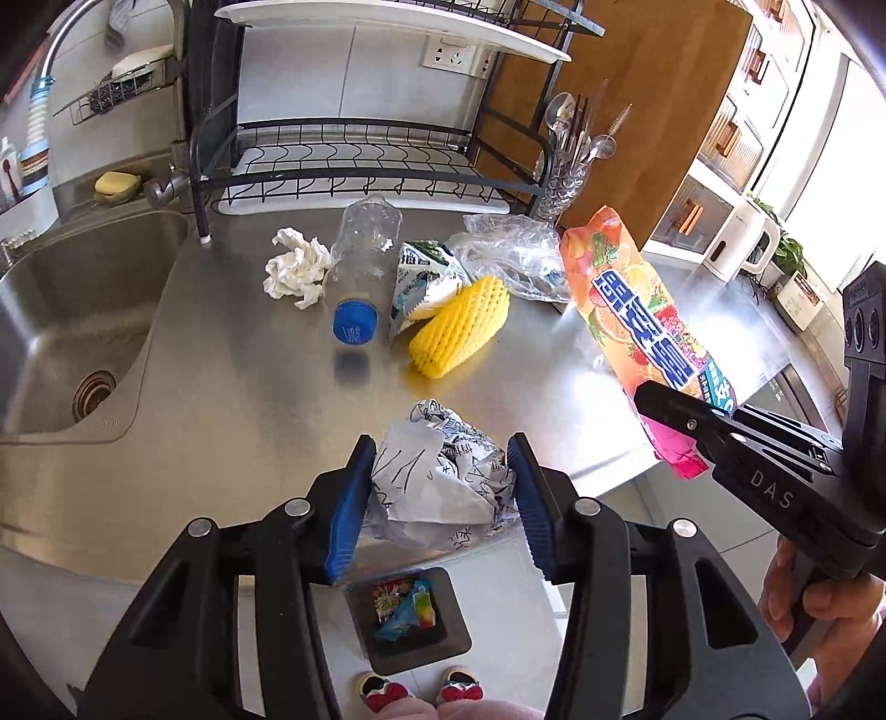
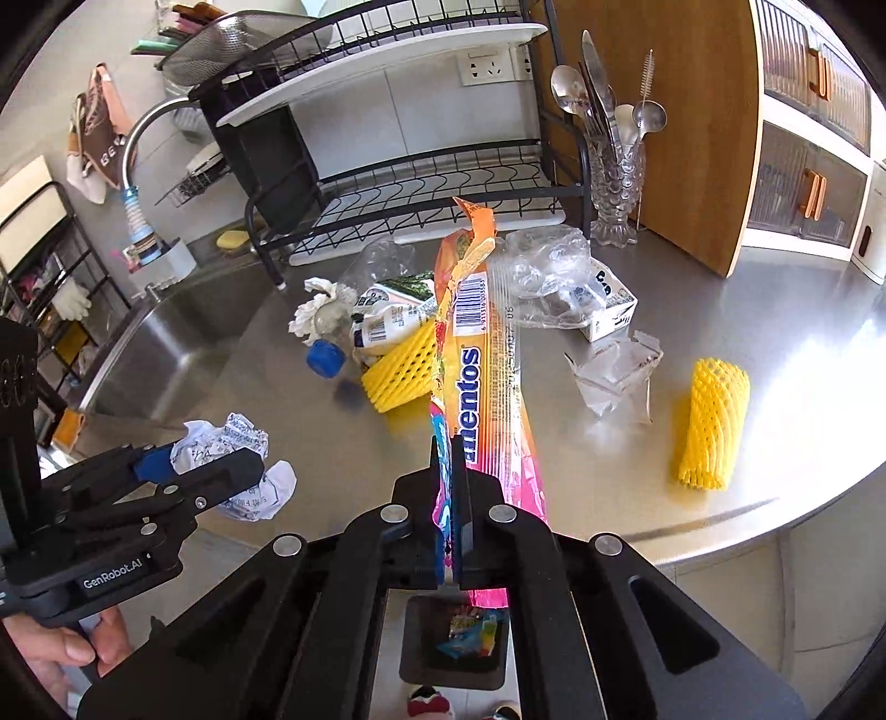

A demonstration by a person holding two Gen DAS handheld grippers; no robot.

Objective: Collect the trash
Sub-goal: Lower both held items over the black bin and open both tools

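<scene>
Trash: crumpled paper (image 1: 437, 476) between left claw (image 1: 440, 498) pads; candy wrapper (image 2: 487, 387) pinched in right claw (image 2: 449, 509).
Table: steel table (image 1: 249, 399), scattered litter.
Room: sink (image 1: 66, 332), dish rack (image 1: 360, 160).
Floor: black bin (image 1: 410, 615).

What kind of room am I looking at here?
Most likely a home kitchen. A stainless steel sink with a faucet is set into a metal counter, a black dish rack stands behind it, and a glass holder of spoons and cutlery sits beside the rack.
</scene>
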